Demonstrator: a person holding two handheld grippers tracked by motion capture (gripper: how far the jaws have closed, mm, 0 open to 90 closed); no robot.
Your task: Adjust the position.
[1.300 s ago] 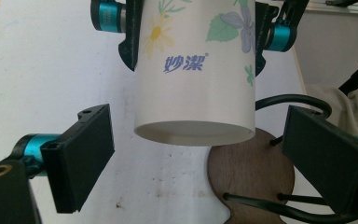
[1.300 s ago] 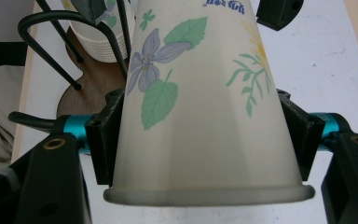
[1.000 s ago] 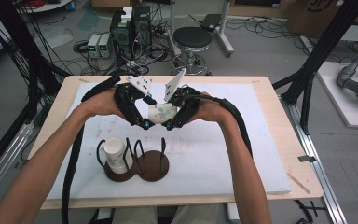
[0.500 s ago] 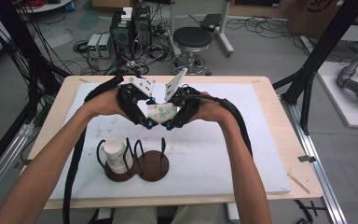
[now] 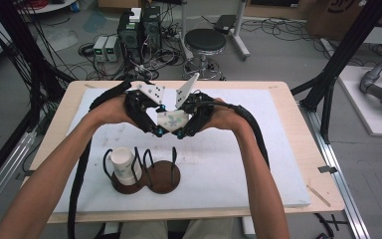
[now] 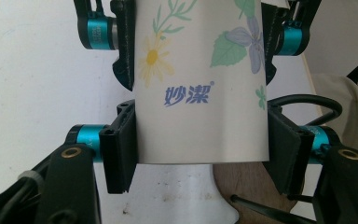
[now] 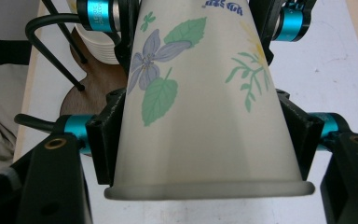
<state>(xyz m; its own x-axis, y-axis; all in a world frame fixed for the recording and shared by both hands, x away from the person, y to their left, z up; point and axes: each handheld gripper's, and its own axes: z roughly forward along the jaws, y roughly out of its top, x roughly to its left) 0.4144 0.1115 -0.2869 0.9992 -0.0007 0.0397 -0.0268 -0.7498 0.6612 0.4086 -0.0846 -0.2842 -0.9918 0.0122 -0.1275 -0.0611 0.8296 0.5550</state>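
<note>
Cables, grey boxes and a round stool (image 5: 205,41) crowd the floor beyond the desk (image 5: 288,107), whose top is covered by a white mat (image 5: 258,159).

Both forearms reach in from the near edge and bend inward, so the hands meet over the far middle of the mat. The left claw (image 5: 155,130) and right claw (image 5: 180,133) face each other, tips angled down toward the person, a grey plate standing up on each.

Between them, held above the mat, is a paper cup (image 5: 170,119). It lies on its side. In the left claw view the left claw (image 6: 200,154) has both black jaws pressed flat against the cup (image 6: 200,93) near its base end, closed onto it, with the other claw gripping farther along. In the right claw view the right claw (image 7: 205,140) is likewise clamped on the cup (image 7: 205,116) just behind its rolled rim.

The cup is white and tapered, printed with a yellow daisy, a pale violet flower, green leaves and blue characters.

Near the front left of the mat stands a brown wooden holder (image 5: 161,179) with black wire loops; a stack of white cups (image 5: 124,164) sits in its left ring.
</note>
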